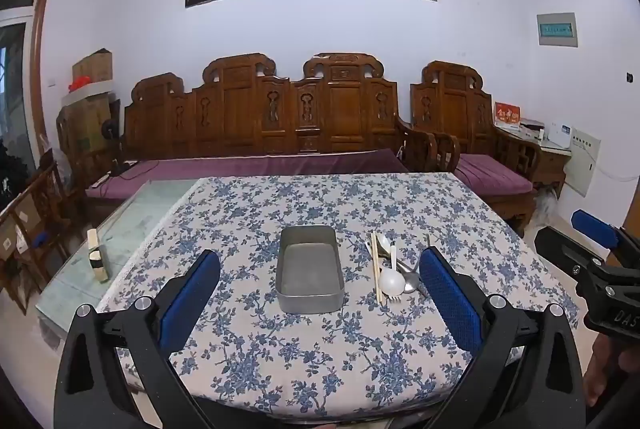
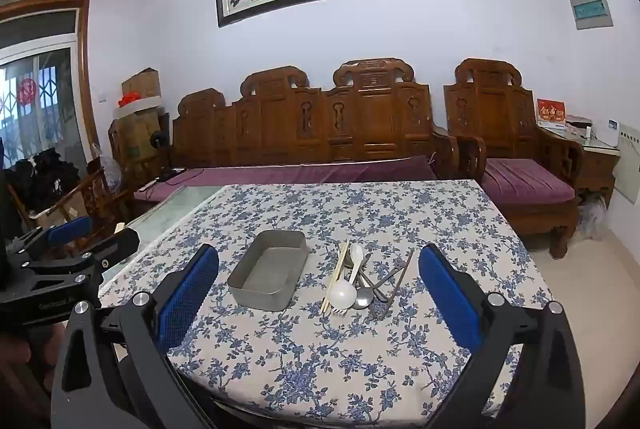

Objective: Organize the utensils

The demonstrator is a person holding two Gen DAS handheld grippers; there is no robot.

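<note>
The task is looking not yet begun. The metal tray point(image 2: 269, 277) is standing empty on the floral tablecloth point(image 2: 360, 213), with only its grey bottom showing. All the utensils are lying in one loose pile just to the right of it, apart from its wall.

In the pile, a pair of wooden chopsticks point(image 2: 335, 277) is lying on the left edge. A white plastic spoon point(image 2: 342, 294) is resting with its bowl toward the cameras, and a second white spoon point(image 2: 356, 253) is lying behind it. A metal spoon point(image 2: 363, 296) is touching the white one on its right. A white fork point(image 2: 340, 310) is peeking out from under the pile, only its tines showing. More grey metal pieces point(image 2: 394, 277) are crossing each other on the right side; I cannot tell exactly what each one is.

The left gripper point(image 1: 320, 309) is hanging above the near edge of the table with its jaws spread wide and nothing between them. The right gripper point(image 2: 320, 309) is also released and empty, facing the pile from the near side.

So every utensil is waiting to be moved into the tray. In my judgement, the whole work is remaining.
</note>
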